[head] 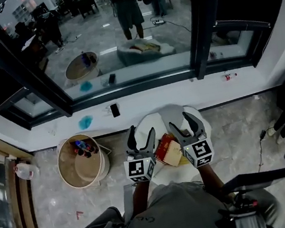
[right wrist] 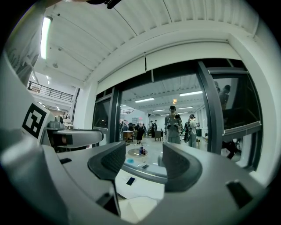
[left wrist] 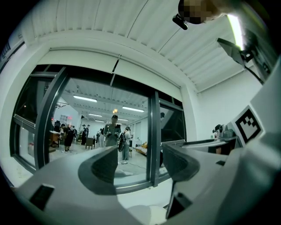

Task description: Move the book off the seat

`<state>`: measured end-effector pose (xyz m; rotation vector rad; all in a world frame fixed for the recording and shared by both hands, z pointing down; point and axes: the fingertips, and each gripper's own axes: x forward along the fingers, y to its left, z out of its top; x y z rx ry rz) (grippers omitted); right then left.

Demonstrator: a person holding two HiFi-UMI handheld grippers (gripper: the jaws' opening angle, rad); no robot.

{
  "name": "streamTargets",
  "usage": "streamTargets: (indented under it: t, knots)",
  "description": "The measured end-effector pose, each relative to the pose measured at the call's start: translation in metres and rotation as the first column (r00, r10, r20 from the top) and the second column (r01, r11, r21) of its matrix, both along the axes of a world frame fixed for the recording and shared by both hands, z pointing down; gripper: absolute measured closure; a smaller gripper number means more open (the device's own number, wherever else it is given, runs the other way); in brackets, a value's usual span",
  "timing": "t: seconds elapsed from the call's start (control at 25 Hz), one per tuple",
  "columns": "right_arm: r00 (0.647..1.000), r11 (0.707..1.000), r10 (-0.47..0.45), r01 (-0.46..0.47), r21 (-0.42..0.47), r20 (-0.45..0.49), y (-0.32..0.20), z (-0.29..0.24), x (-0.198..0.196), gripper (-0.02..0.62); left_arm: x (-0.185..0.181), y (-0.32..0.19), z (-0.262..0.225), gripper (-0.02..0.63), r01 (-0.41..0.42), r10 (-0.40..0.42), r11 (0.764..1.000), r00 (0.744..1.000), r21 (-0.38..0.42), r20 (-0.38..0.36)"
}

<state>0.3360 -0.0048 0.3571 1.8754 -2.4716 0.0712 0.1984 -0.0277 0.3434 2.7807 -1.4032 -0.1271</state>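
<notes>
A red and yellow book [head: 168,152] is seen lying on the round white seat [head: 157,120] — just between the left claw [head: 141,138] and the right claw [head: 186,127].

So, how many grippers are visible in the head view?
2. The left gripper is just left of the book on the seat, the right gripper just right of it. No other seems hidden.

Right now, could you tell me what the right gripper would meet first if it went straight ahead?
Probably the window glass above the white sill; nothing nearer shows between the right gripper's open jaws. Depth unclear.
</notes>
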Motion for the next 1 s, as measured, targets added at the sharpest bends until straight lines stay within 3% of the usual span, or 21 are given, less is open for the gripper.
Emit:
streamTargets:
  t: [0.24, 0.44, 0.56, 0.8, 1.0]
  knots:
    - [1.0, 0.999, -0.01, 0.01, -0.038, -0.004, -0.001, 0.02, 0.005, 0.342, 0.009, -0.006, 0.021, 0.295, -0.03, 0.031, 0.999, 0.999, -0.029, 0.028]
    - [0.998, 0.994, -0.07, 0.07, -0.08, 0.006, -0.009, 0.054, 0.003, 0.342, 0.017, -0.011, 0.052, 0.295, -0.05, 0.053, 0.996, 0.998, -0.076, 0.039]
    - [0.997, 0.989, -0.08, 0.077, -0.125, -0.012, -0.014, 0.081, 0.004, 0.342, 0.02, -0.016, 0.075, 0.295, -0.059, 0.064, 0.993, 0.997, -0.103, 0.048]
    - [0.996, 0.981, -0.078, 0.085, -0.174, 0.048, -0.027, 0.132, 0.013, 0.342, 0.029, -0.027, 0.128, 0.295, -0.075, 0.081, 0.984, 0.996, -0.163, 0.03]
    - [0.998, 0.983, -0.061, 0.061, -0.171, 0.006, -0.043, 0.187, 0.017, 0.342, 0.039, -0.04, 0.182, 0.295, -0.085, 0.101, 0.981, 0.991, -0.174, 0.086]
